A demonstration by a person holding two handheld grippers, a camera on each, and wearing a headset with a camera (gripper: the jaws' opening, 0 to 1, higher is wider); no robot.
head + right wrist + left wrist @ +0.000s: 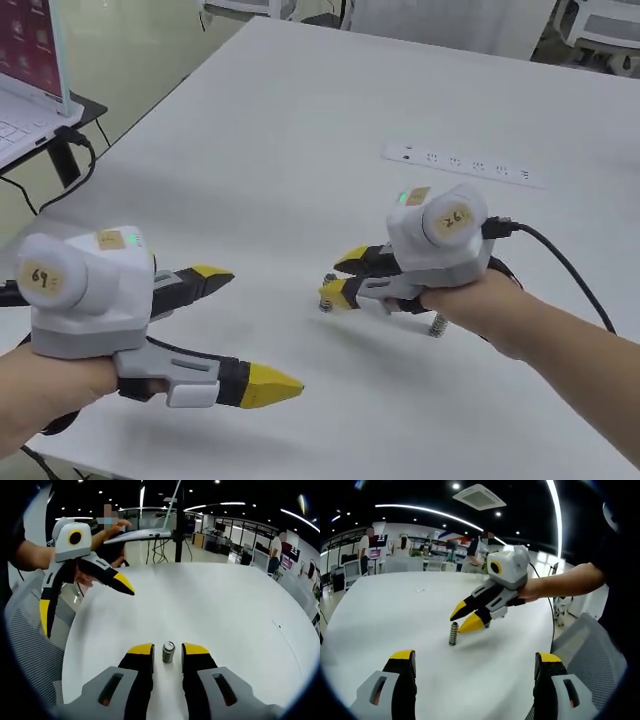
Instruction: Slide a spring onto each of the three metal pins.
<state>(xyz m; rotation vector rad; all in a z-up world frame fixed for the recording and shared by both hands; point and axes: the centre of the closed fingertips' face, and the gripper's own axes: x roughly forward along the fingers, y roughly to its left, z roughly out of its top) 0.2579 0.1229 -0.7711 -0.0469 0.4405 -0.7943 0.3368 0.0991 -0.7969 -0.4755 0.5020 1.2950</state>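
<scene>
Right gripper view: right gripper [169, 650] narrowed to a slim gap, yellow tips on either side of an upright spring [168, 654]. Thin slivers of white table [215, 605] visible between coil and each tip, so flanked, not clamped. Round metal end at the spring's top; cannot tell whether a pin sits inside. Ahead and left of those jaws, left gripper [82, 602] spread wide, black fingers with yellow ends, nothing between them. Beyond it, an open laptop [145, 534] on a black stand [177, 525].

Left gripper view: own jaws far apart at the bottom edge, bare tabletop between. Straight ahead, right gripper angled down toward the table, lower yellow tip just beside the same upright spring.

Head view: tan round sticker on the left gripper's rear cap, handwritten "69" underlined. Similar sticker on the right gripper's cap, two handwritten digits, "26" or "92", reading direction unclear. Small tan tag and green light on top of each white housing; tags too small to read. Behind the right gripper's jaws, under the holding hand [480, 300], a second spring [437, 325] upright on the table. Black cable [560, 262] trailing from that gripper's rear. Well beyond it, a white power strip [465, 166] lying flat.
</scene>
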